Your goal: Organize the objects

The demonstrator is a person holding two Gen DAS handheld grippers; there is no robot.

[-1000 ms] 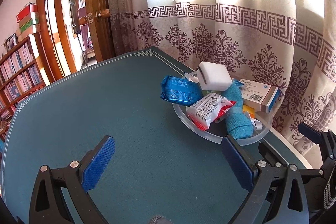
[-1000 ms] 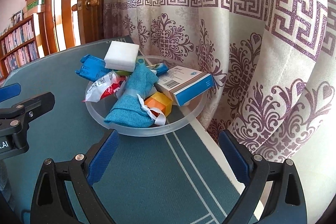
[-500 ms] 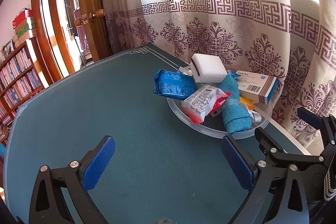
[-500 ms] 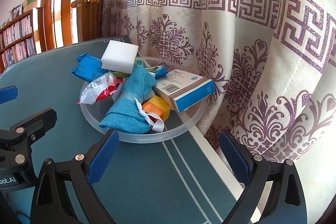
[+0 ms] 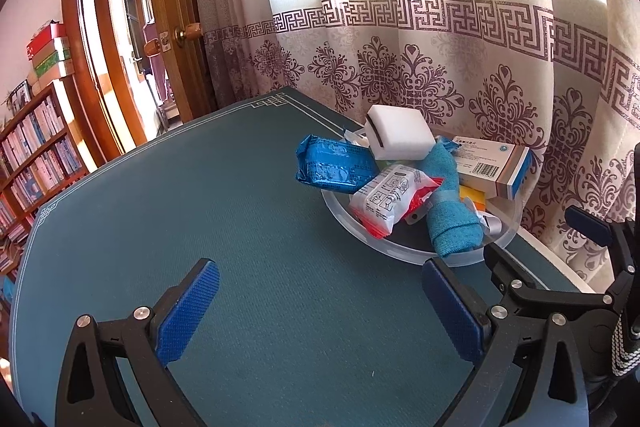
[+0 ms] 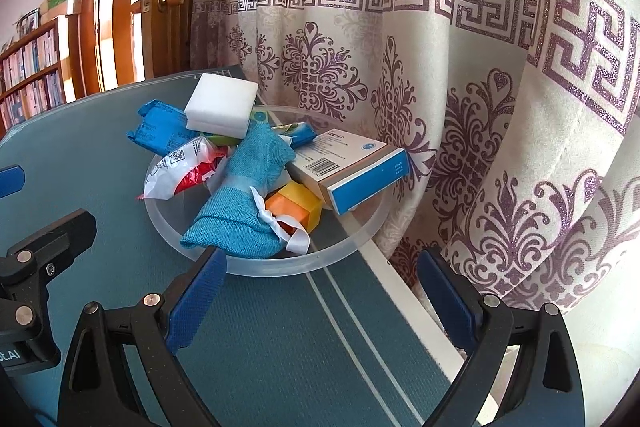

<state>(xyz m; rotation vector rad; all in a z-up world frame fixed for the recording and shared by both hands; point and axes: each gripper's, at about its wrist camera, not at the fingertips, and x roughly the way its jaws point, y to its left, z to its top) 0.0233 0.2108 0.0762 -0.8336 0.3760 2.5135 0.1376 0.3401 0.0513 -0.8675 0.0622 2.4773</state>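
While curtain (image 6: 480,107) backs it, bowl (image 6: 360,243) overflows with packets.

The bowl (image 6: 344,247) looked like frosted, half-clear plastic. The blue pouch (image 6: 240,203) in it was rough woven cloth, the blue packet (image 5: 336,167) glossy crinkled foil, the medicine box (image 6: 360,167) smooth cardboard. The table cover (image 5: 200,195) was matt textured cloth. The pads (image 5: 188,311) were ribbed blue rubber or plastic.

table cover (image 5: 200,207): dark teal, pale line border. curtain (image 6: 500,87): cream, purple key-fret band and floral scrolls. sponge block (image 6: 222,105): white. cloth pouch (image 6: 244,203): turquoise. carton (image 6: 352,171): white, blue end. packet (image 5: 336,169): shiny blue. gripper pads (image 5: 188,311): blue.
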